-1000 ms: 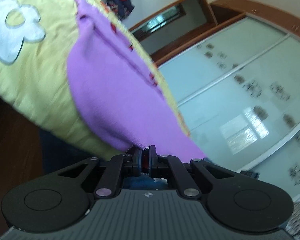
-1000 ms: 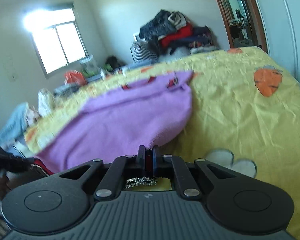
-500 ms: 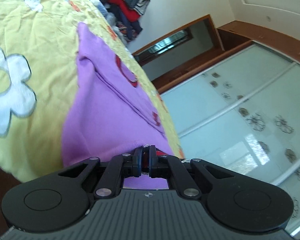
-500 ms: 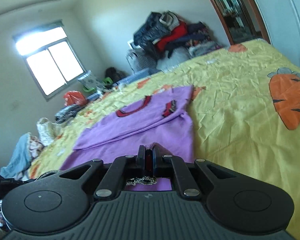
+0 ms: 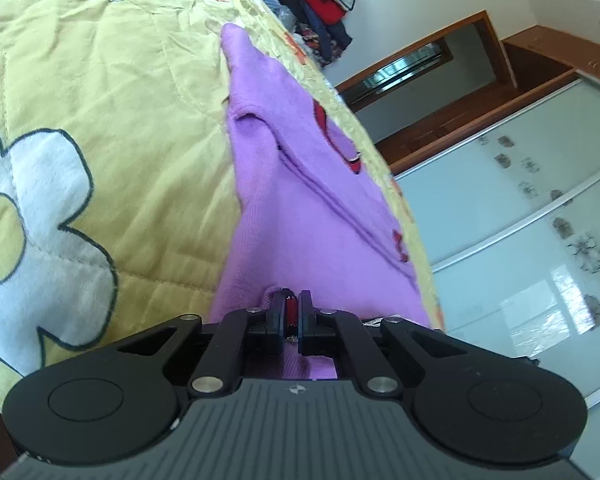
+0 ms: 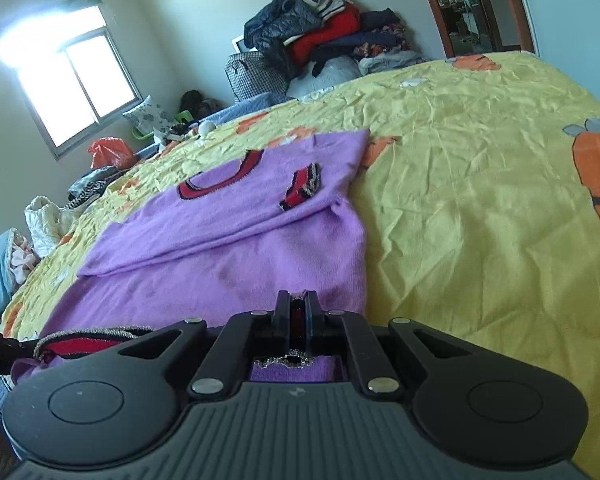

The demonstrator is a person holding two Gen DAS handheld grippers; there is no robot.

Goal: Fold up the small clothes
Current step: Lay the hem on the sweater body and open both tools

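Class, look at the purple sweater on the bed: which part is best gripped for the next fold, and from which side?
Grip the purple sweater at its near red-trimmed hem, one corner per gripper, coming from the bed's near edge. That hem lies closest and lifts freely; the sleeve is already folded across the chest.

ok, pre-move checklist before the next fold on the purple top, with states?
1. Left claw shut on the purple top: ok, hem pinched between closed fingers.
2. Right claw shut on the same top: ok, red and silver trim shows in the grip.
3. Far half flat on the yellow quilt: ok, neckline side lies smooth.
4. Sleeve folded in: ok, it lies across the body.
5. Near hem even between claws: cannot tell, hidden behind the claw bodies.
6. Landing area clear of the clothes pile: ok, the pile sits beyond the quilt's far edge.
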